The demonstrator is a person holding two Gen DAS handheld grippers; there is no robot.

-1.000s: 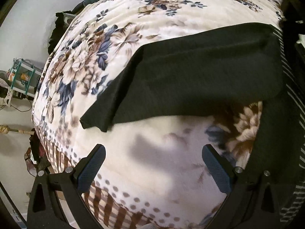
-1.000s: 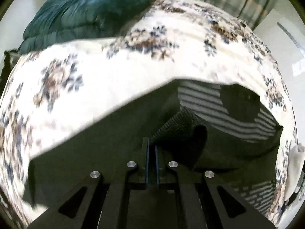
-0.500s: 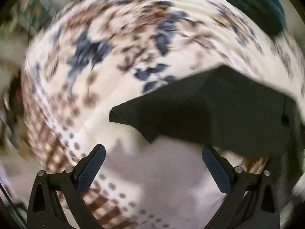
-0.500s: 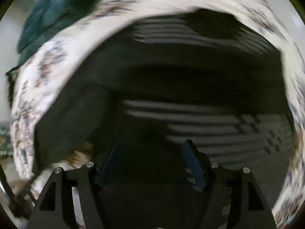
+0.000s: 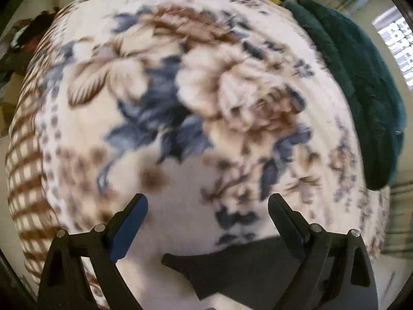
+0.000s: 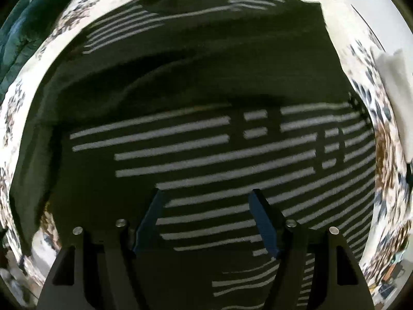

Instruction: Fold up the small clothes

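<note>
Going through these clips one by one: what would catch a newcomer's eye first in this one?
The dark shirt with pale stripes fills nearly the whole right wrist view, spread flat under the open right hand-held gripper, a dark band of it folded across the upper middle. In the left wrist view the big blue-and-brown flowers of the blanket dominate. A dark green quilt lies along its right edge, and a black corner of cloth shows below the open left hand-held gripper.
</note>
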